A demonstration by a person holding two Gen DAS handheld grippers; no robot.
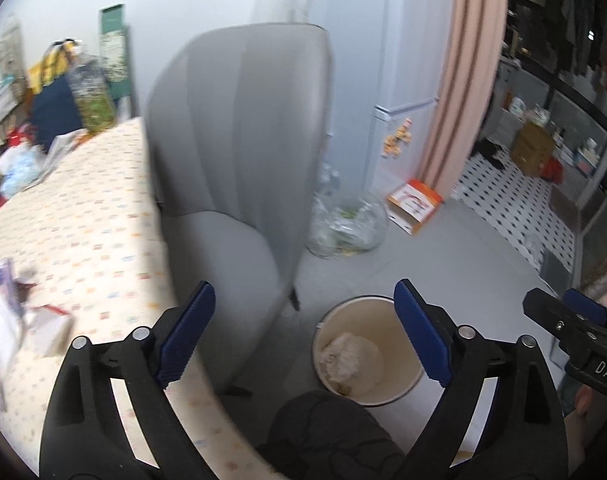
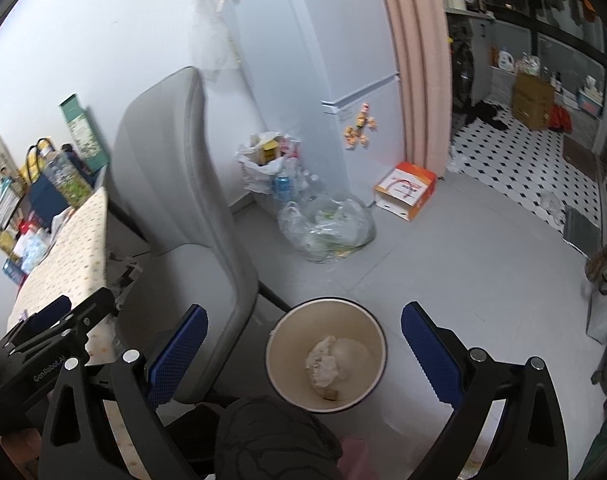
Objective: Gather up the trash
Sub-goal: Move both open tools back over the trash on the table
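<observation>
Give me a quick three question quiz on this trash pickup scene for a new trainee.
1. True or false: the left gripper is holding trash.
2. What lies inside the bin? A) crumpled paper B) a can C) a shoe
3. Which piece of furniture stands beside the bin?

Key: 1 false, both it and the right gripper are open and hold nothing. 2 A, crumpled paper. 3 the grey chair.
</observation>
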